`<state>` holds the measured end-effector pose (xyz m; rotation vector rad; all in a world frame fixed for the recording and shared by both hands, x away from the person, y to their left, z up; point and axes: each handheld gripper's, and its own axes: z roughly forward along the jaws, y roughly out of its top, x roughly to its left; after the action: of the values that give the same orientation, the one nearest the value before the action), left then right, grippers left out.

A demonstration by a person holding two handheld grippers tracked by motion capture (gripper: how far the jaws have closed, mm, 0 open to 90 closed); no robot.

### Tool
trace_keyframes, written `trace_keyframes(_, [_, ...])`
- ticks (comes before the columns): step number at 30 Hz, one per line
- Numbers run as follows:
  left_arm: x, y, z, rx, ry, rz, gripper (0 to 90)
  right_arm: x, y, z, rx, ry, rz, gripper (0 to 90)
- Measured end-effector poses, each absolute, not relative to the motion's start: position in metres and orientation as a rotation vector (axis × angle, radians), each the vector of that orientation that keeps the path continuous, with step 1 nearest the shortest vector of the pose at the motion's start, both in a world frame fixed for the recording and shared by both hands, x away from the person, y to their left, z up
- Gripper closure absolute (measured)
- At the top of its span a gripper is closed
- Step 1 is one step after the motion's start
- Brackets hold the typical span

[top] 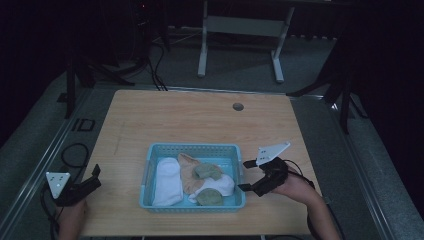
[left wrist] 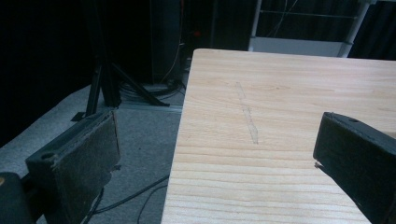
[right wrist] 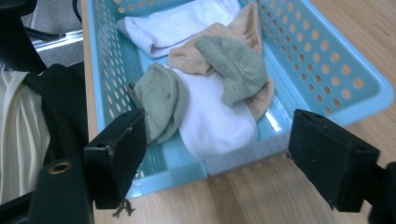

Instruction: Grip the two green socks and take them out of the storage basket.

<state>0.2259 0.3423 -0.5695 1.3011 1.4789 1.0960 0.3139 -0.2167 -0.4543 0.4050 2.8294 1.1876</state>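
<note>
right tool (right wrist: pixel 217 158), jaws apart and empty, faces the basket (right wrist: pixel 322 60). the soft, light green sock (right wrist: pixel 161 100) nearest its left jaw should pinch easily at a raised fold. left tool (left wrist: pixel 215 172) also stands apart, empty.

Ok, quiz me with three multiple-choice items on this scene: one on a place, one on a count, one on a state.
1. Where does the light blue perforated plastic basket sit?
A. on the wooden table
B. on the floor
C. on a chair

2. How many grey-green socks lie in it?
A. none
B. two
C. five

3. How do the right gripper jaws stand?
A. open, empty
B. shut on a sock
C. shut on the rim

Answers: 1 A, basket rests on tabletop; 2 B, one grey-green sock beside another; 3 A, pads apart beside the basket.
</note>
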Motion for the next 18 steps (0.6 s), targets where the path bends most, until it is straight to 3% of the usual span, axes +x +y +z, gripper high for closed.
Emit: trace_keyframes(18, [0.226, 0.342, -0.569, 1.304, 1.474, 1.092, 0.7, 0.321, -0.175, -0.47, 0.308, 2.935, 1.104, 23.4])
